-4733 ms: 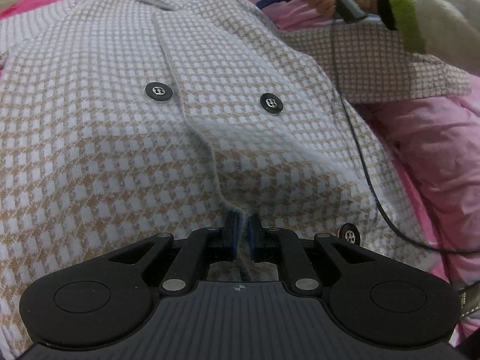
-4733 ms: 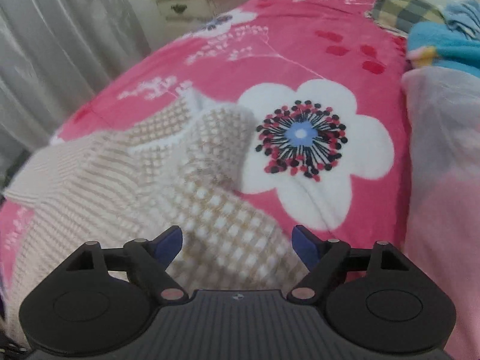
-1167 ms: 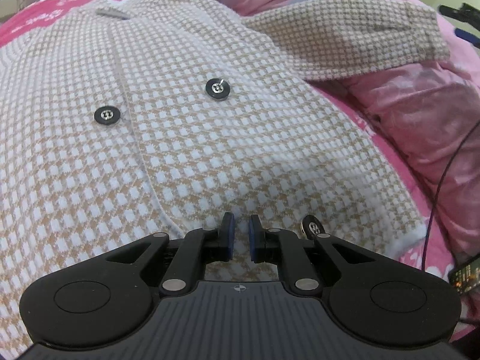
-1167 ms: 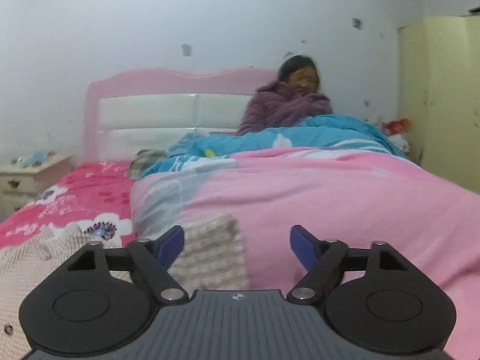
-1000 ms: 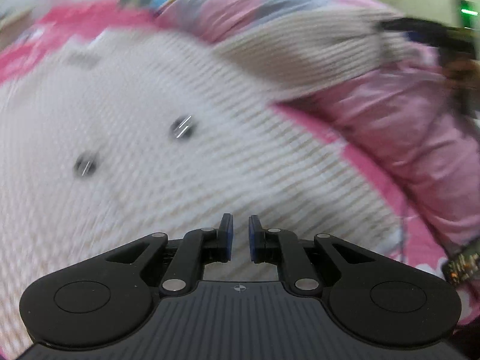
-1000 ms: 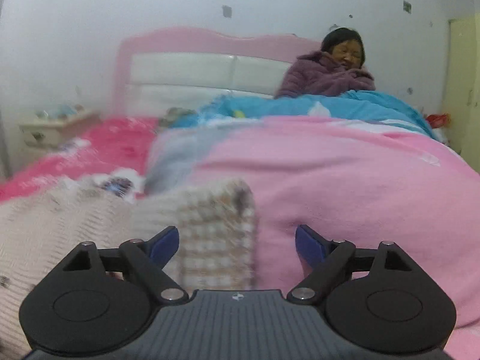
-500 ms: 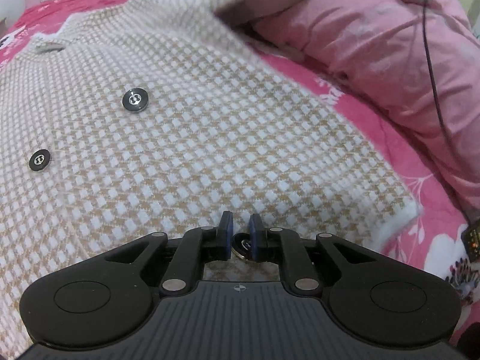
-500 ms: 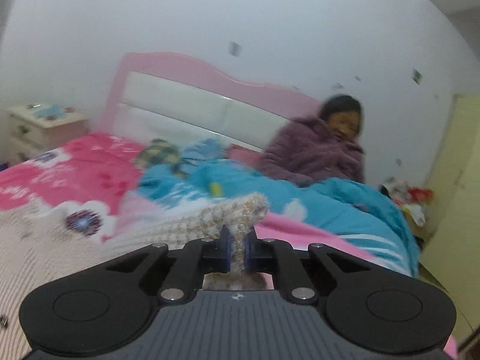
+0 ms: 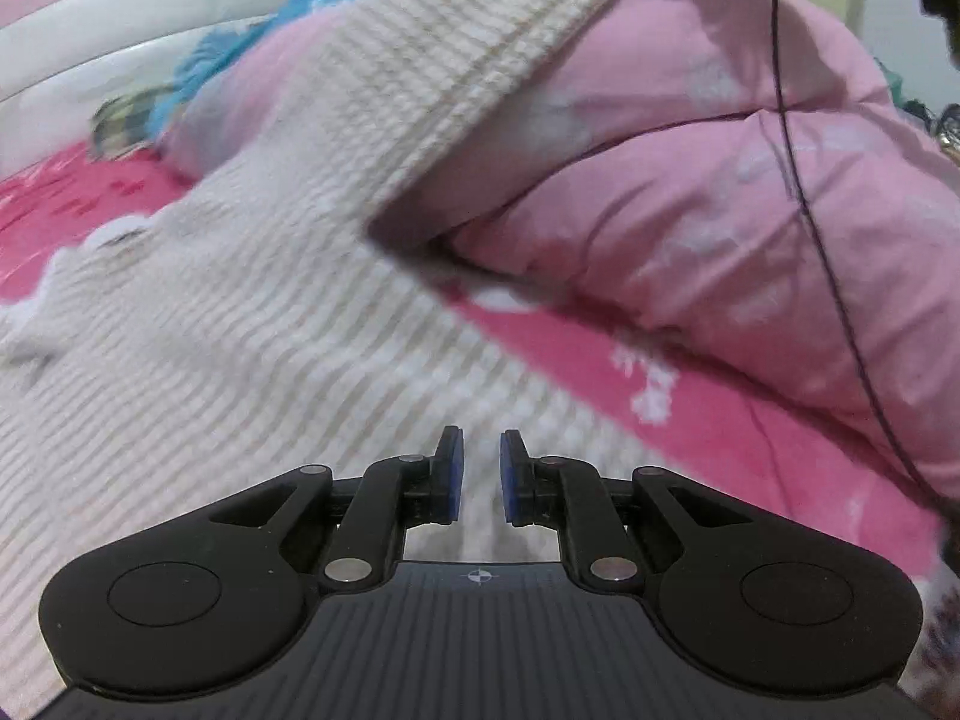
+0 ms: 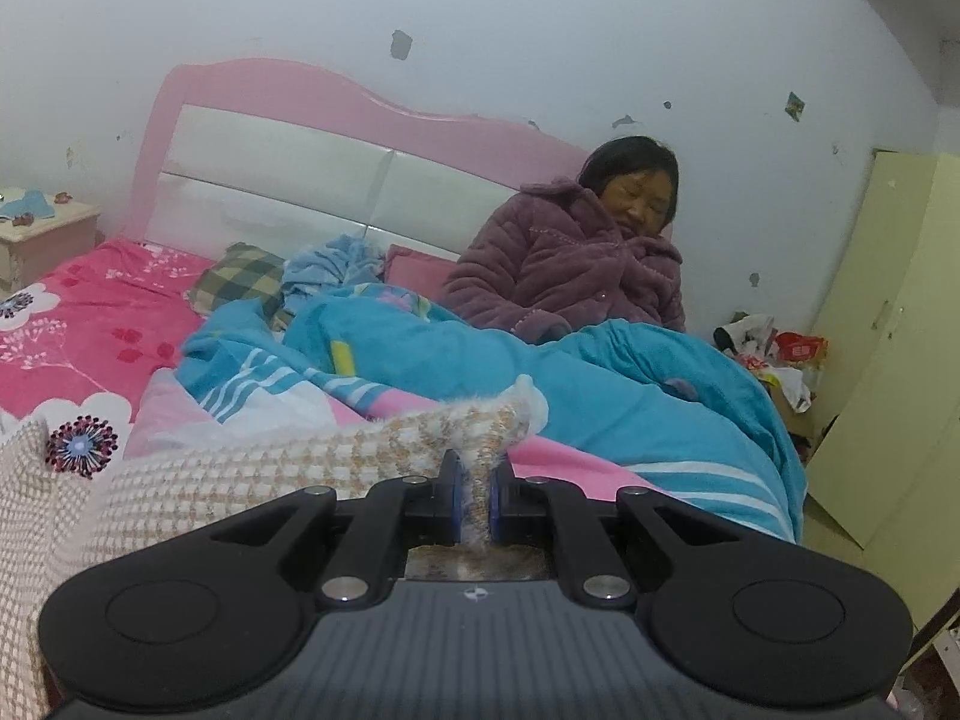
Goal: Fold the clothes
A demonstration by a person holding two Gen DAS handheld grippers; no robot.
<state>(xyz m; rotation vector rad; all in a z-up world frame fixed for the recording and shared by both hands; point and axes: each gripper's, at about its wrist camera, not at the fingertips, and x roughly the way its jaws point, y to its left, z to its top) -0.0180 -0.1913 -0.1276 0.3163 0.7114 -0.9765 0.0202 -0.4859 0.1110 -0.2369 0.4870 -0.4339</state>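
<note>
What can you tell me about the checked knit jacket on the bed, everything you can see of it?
The knit jacket is a thick, soft-looking knit in a small beige-and-white check, with a white-edged cuff. Its body lies spread flat on the pink floral bedsheet, blurred in the left wrist view. One sleeve is lifted off the pink quilt, stretched taut up to the right gripper, whose pads pinch it just behind the cuff. The left gripper sits low over the hem, nearly closed; whether it holds fabric is unclear.

Beige-and-white checked cardigan (image 9: 240,360) on bed (sleeve (image 10: 420,432) lifted)
</note>
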